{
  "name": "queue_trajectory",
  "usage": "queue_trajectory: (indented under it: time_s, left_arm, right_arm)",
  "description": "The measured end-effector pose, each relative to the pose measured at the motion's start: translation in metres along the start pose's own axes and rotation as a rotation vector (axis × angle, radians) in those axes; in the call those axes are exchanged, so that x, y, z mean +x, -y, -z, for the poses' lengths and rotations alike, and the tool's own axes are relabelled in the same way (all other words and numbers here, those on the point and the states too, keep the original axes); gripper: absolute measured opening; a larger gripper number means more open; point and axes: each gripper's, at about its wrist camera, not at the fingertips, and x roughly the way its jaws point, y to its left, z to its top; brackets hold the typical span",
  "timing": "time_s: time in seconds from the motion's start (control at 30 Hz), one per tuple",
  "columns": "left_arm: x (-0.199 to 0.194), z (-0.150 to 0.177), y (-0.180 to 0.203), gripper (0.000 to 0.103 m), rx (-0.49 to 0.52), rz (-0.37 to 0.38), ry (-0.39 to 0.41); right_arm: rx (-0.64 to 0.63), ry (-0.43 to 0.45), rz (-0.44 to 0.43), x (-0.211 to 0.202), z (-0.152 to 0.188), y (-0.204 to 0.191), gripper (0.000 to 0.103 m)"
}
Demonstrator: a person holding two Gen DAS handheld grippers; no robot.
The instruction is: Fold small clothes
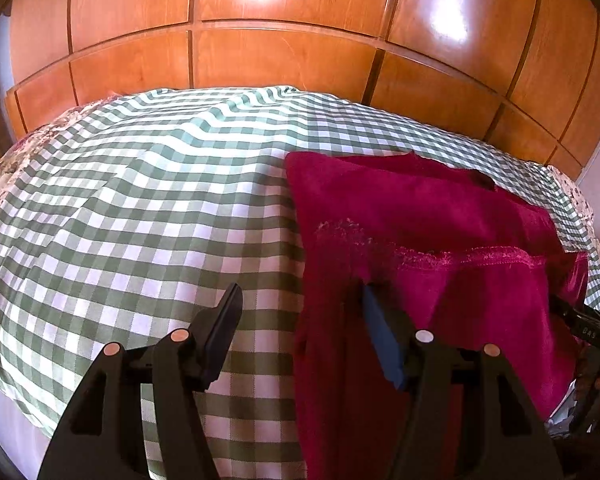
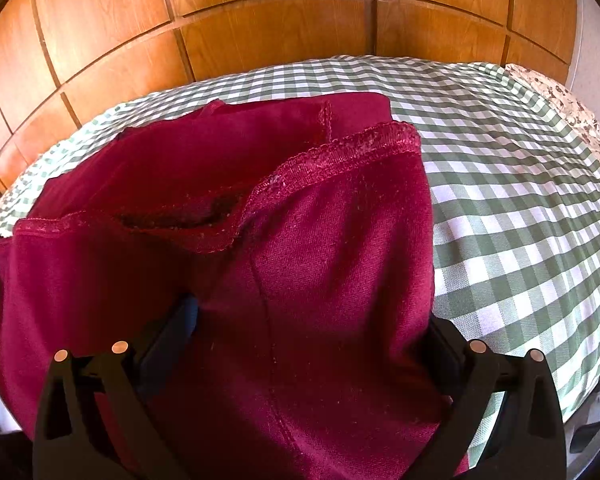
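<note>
On the green-checked bedspread [image 1: 140, 208] lies one crimson garment [image 1: 420, 216], its near part doubled over; the left gripper [image 1: 300, 320] stands open astride its edge, pinching nothing. From the right wrist, the right gripper [image 2: 312, 320] gapes widest around draped cloth, likely just released.

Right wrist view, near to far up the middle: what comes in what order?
Right gripper → red garment → its hem → checked cloth → wooden panels.
</note>
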Motion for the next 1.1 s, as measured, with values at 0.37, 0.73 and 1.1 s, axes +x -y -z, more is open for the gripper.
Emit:
queue_trajectory:
  time_s: [0.37, 0.73, 1.1]
  left_arm:
    - [-0.009, -0.001, -0.024, 0.060, -0.029, 0.080, -0.015]
    - [0.013, -0.001, 0.010, 0.043, 0.071, 0.147, -0.047]
    - [0.009, -0.013, 0.004, 0.044, 0.057, 0.172, 0.003]
  right_arm:
    - [0.006, 0.004, -0.015, -0.002, 0.001, 0.002, 0.100]
    - [-0.032, -0.030, -0.063, -0.025, -0.004, 0.013, 0.100]
    - [0.057, 0.080, -0.013, -0.038, -0.040, 0.053, 0.072]
